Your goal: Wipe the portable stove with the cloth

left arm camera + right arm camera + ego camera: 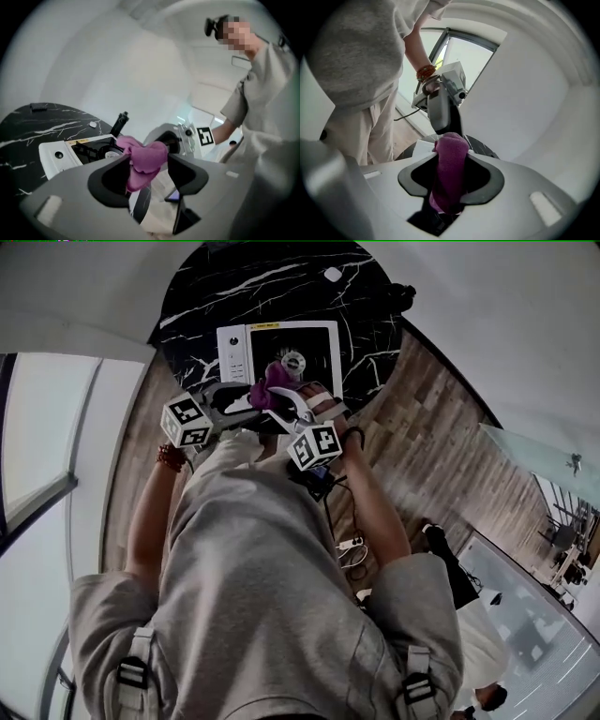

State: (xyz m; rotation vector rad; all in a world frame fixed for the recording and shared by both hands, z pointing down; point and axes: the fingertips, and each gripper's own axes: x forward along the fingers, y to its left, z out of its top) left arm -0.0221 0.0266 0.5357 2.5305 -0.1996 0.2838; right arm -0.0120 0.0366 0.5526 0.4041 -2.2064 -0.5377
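Observation:
A white portable stove [323,341] sits on the round black marble table [202,296], its burner [293,362] near the front. At the table's near edge, just over the stove's front, a purple cloth [270,382] hangs bunched in the air. My right gripper [451,176] is shut on the cloth [450,164], which stands up between its jaws. My left gripper [147,171] faces it with jaws wide open; the cloth [143,159] hangs between them without being pinched. In the head view the left gripper [239,399] and right gripper [284,407] nearly meet.
A black upright item [121,123] and a small white piece [333,275] stand at the table's far side. The stove's control knob [233,341] is at its left end. A power strip [352,545] lies on the wooden floor. Glass panels stand at left.

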